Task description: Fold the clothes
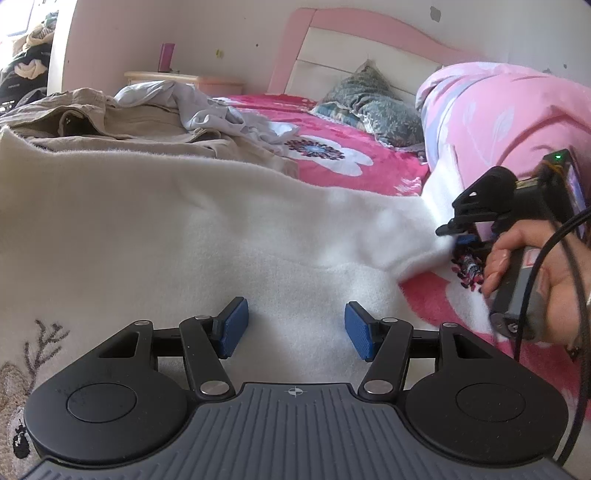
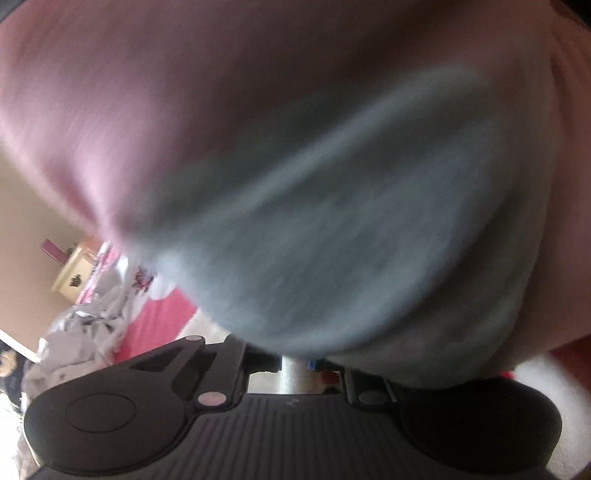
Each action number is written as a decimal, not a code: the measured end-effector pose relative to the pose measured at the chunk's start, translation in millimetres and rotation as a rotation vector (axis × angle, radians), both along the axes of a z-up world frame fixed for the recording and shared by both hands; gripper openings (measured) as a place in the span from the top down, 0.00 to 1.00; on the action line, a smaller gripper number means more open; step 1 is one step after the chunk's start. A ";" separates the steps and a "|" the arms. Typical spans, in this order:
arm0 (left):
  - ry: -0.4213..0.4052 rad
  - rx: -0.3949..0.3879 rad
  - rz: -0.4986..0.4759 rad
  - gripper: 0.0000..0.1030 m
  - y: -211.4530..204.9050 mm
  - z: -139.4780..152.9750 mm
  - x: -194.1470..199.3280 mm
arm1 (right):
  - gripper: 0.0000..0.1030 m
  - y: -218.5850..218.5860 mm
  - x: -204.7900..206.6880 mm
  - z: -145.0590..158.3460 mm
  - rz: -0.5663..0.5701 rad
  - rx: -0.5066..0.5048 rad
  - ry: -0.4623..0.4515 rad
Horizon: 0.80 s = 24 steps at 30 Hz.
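A fluffy white sweater (image 1: 166, 229) lies spread over the bed, with an embroidered motif at its near left edge. My left gripper (image 1: 297, 328) hovers low over its near part, its blue pads (image 1: 234, 325) wide apart with only flat fabric below them. At the right a hand (image 1: 535, 280) holds my right gripper (image 1: 456, 240), its jaws closed on the tip of the sweater's sleeve (image 1: 410, 236). In the right wrist view, blurred grey-white cloth (image 2: 332, 240) drapes over the fingers and hides them; only the black linkage (image 2: 192, 354) shows.
Beige trousers (image 1: 110, 118) and a pale grey shirt (image 1: 207, 107) lie heaped behind the sweater. The pink floral bedsheet (image 1: 332, 147) stretches to a blue-green pillow (image 1: 369, 107) and a pink headboard (image 1: 369, 22). A rolled pink quilt (image 1: 498, 110) rises at the right. A nightstand (image 1: 166, 79) stands at the back.
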<state>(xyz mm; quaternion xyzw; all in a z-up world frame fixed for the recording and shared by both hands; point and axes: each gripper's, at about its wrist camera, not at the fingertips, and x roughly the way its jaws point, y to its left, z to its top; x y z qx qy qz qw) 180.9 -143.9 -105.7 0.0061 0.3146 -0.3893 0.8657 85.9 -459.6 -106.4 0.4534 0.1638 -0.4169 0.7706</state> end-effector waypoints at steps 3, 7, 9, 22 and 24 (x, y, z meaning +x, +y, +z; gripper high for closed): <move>0.001 -0.001 0.001 0.43 -0.3 0.0 0.5 | 0.88 2.4 -5.4 6.4 0.011 0.027 -0.052; 0.002 0.000 0.001 0.43 -0.8 -0.6 0.9 | 0.89 28.9 -1.1 46.1 0.212 -0.076 -0.151; 0.002 0.002 0.001 0.43 -1.2 -0.6 1.1 | 0.89 45.7 3.8 69.5 0.379 -0.127 -0.200; 0.215 -0.067 0.136 0.44 55.2 22.5 24.1 | 0.88 136.9 -33.4 79.4 1.172 -0.259 -0.087; 0.237 -0.091 0.185 0.43 77.0 28.1 19.6 | 0.85 146.0 -27.5 68.2 1.259 -0.270 0.053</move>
